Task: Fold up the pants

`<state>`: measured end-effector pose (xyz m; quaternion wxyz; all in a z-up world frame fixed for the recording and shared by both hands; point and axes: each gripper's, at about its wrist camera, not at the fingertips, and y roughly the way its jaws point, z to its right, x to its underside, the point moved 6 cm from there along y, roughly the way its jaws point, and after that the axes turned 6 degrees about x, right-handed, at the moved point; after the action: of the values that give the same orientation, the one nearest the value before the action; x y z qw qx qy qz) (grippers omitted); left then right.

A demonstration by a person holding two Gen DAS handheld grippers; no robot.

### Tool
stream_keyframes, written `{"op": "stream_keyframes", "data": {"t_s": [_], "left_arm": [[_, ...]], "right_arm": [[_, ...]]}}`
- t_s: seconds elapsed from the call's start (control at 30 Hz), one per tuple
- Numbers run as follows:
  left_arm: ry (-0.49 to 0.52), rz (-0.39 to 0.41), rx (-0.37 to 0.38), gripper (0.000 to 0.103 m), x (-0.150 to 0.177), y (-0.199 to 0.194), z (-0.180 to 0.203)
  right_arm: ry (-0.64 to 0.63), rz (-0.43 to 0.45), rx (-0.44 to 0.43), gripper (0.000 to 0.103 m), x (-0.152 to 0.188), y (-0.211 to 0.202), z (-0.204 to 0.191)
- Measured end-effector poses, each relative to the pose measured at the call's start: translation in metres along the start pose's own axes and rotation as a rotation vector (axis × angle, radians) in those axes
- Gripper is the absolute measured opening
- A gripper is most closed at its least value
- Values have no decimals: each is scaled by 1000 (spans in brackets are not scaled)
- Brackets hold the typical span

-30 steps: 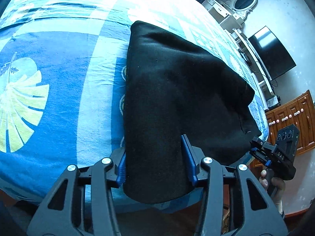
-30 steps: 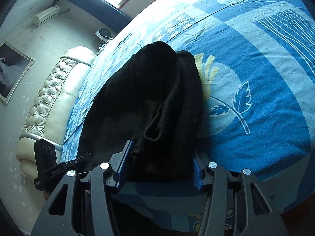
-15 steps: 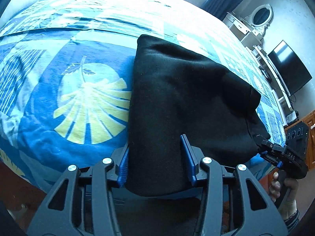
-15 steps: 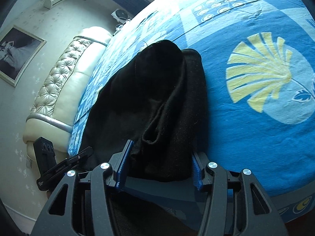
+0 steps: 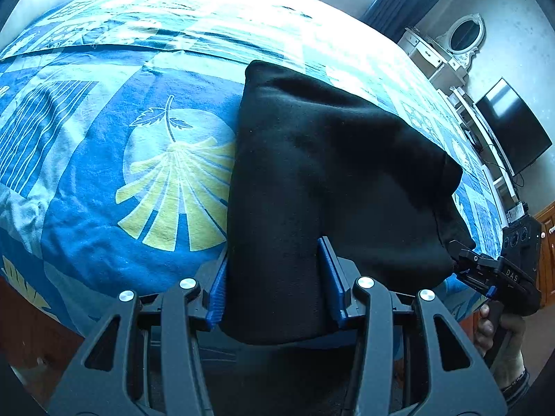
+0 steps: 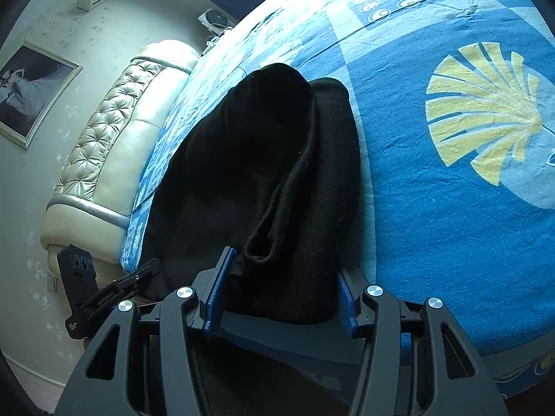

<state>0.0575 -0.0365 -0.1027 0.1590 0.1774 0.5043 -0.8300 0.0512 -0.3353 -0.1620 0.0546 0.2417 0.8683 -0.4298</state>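
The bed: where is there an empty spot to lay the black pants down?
Bare blue sheet lies beside the black pants, over the yellow fan-leaf print and on toward the striped patch. In the right wrist view, the same leaf is uncovered too. It is crowded at the near edge, where the left gripper and right gripper clamp the cloth.

bedspread (image 5: pixel 86 180) | TV (image 5: pixel 513 128) | oval mirror (image 5: pixel 463 31) | headboard (image 6: pixel 114 131) | framed picture (image 6: pixel 31 90)
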Motion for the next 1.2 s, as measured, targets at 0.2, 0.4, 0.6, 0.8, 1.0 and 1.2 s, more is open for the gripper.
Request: {"op": "stream_keyframes", "data": {"t_s": [0.2, 0.4, 0.6, 0.8, 1.0, 1.2], "left_arm": [[10, 2, -10, 47, 1, 1, 1], [18, 4, -19, 48, 1, 3, 2], [21, 7, -3, 54, 1, 3, 2], [-28, 70, 159, 67, -12, -14, -12], [-79, 67, 247, 75, -53, -5, -25], [-74, -45, 285, 76, -89, 47, -29]], "right_arm": [[6, -1, -6, 52, -3, 4, -6], [9, -2, -13, 52, -4, 4, -6], [16, -1, -26, 55, -5, 4, -4], [58, 7, -40, 63, -13, -13, 7], [125, 104, -74, 70, -58, -27, 19], [96, 54, -71, 74, -89, 18, 7]]}}
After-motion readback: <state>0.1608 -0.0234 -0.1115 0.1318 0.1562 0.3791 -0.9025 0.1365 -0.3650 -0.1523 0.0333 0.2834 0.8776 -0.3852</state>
